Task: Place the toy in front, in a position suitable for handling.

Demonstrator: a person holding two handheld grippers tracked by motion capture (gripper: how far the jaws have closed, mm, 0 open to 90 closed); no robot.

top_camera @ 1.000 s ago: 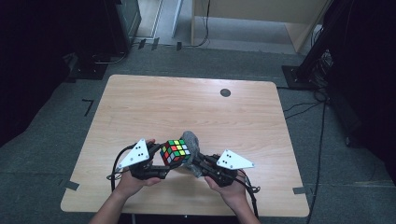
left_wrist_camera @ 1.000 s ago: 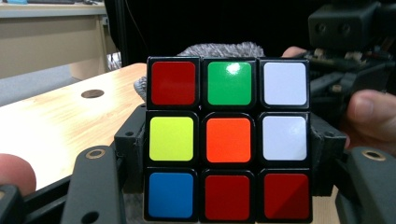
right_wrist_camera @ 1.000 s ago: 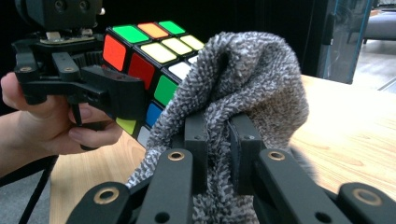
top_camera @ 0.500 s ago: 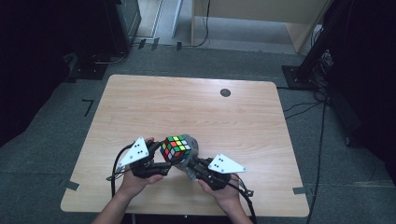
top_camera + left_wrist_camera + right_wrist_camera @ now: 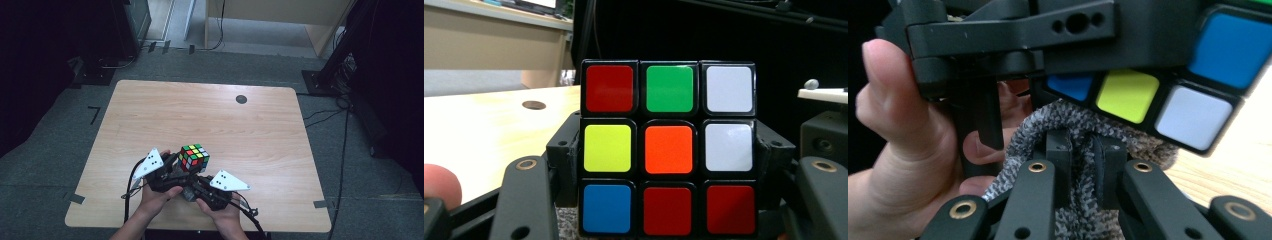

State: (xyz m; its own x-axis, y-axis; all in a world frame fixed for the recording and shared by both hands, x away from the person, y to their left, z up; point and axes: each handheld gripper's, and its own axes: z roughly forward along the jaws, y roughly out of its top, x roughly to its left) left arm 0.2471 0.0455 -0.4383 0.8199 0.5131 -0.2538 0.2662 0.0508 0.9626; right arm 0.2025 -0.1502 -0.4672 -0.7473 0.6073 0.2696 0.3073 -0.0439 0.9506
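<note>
We hold the cube [image 5: 194, 157] clamped in the left gripper [image 5: 181, 167]; the right gripper [image 5: 1082, 150] pinches a cloth [image 5: 1073, 125] under it. Wiping seems underway, most faces left.

Table [image 5: 200, 115] beyond the cube [image 5: 194, 157] lies open

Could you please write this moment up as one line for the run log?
left gripper: shut on puzzle cube | right gripper: shut on grey cloth, under cube | place: table near edge
</note>
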